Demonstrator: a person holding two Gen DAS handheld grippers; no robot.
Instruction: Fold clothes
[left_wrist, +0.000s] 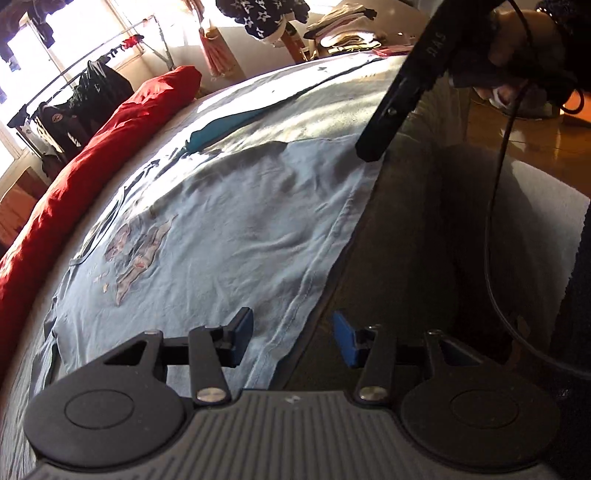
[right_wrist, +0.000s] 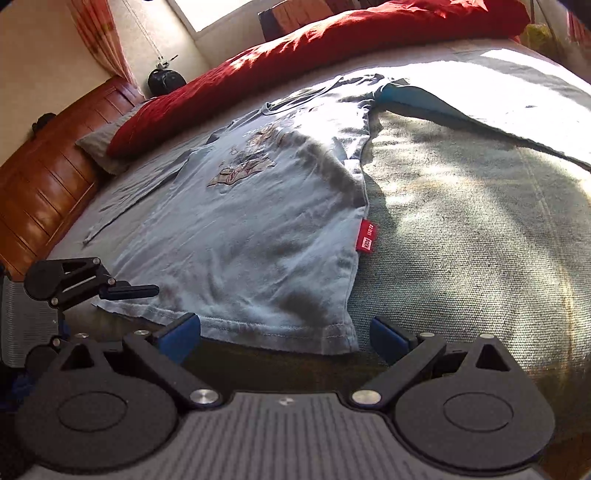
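I count one shirt (right_wrist: 258, 229) flat on the bed (right_wrist: 461, 229), one red duvet (right_wrist: 295, 51). My left tool (left_wrist: 291, 338) and right tool (right_wrist: 284, 338), both open and empty, hover at its hem, shirt at twelve o'clock.

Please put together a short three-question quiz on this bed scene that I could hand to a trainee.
1. True or false: the light blue T-shirt lies spread flat on the bed, print side up.
2. What colour is the small label at the shirt's side seam? A) red B) green C) white
3. Is either the left tool or the right tool closed on the shirt's hem?

Key
1. True.
2. A, red.
3. No. Both stand open at the hem, and no pad presses on the cloth.
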